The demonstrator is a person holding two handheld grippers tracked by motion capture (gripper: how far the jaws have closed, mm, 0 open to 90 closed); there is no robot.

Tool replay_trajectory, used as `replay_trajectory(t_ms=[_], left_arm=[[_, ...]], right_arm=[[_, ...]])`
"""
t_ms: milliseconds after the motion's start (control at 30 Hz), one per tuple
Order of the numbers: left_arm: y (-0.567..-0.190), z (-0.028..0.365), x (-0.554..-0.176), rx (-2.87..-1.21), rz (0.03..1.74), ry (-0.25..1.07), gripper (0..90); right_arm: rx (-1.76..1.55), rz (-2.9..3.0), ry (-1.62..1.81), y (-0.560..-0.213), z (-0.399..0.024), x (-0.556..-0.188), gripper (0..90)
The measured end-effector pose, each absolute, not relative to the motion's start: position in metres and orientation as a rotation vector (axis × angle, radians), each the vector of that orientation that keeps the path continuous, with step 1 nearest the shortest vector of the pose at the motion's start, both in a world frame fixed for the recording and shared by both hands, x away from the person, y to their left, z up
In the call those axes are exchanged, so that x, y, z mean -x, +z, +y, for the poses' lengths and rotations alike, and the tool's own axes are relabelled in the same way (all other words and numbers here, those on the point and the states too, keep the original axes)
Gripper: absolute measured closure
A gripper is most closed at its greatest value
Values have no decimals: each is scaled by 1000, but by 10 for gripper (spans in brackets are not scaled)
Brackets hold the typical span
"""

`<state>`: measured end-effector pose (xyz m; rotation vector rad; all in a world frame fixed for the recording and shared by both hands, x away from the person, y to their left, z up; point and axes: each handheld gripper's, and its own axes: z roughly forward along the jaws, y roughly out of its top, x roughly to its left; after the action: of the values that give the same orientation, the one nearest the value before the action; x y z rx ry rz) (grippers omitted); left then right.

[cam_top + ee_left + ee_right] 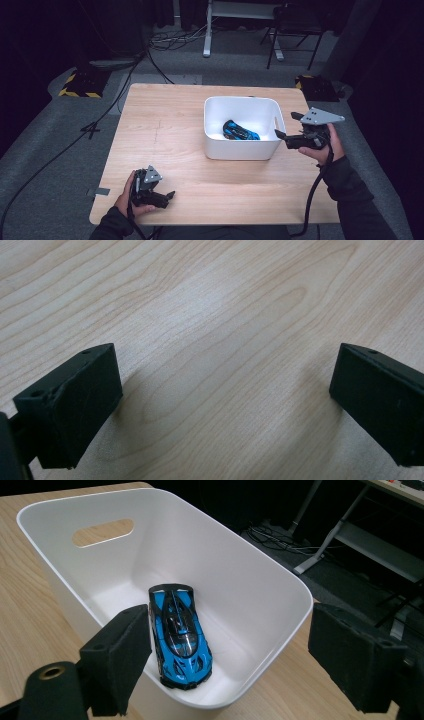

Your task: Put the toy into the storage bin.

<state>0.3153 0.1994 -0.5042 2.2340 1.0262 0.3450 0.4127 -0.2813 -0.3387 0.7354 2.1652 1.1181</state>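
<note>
A blue and black toy car lies on the floor of a white bin that stands right of the table's middle. In the right gripper view the car points toward the camera inside the bin. My right gripper hovers at the bin's right rim, open, its jaws wide apart and holding nothing. Near the table's front left edge my left gripper rests low over the bare wood, open. Between its jaws there is just wood grain.
The wooden table has free room left of and in front of the bin. On the grey floor beyond are cables, a yellow-black striped base, a white desk leg and a dark chair.
</note>
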Motion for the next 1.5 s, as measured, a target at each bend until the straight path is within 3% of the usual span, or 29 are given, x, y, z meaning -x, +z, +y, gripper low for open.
replay_trajectory(t_ms=[567, 1500], left_arm=[[-504, 199, -315, -2234, 1026, 345, 6], [-504, 199, -315, -2233, 1027, 346, 6]], right_arm=[[-745, 2136, 1144, -352, -303, -387, 172], [-767, 2220, 1089, -408, -318, -366, 164]])
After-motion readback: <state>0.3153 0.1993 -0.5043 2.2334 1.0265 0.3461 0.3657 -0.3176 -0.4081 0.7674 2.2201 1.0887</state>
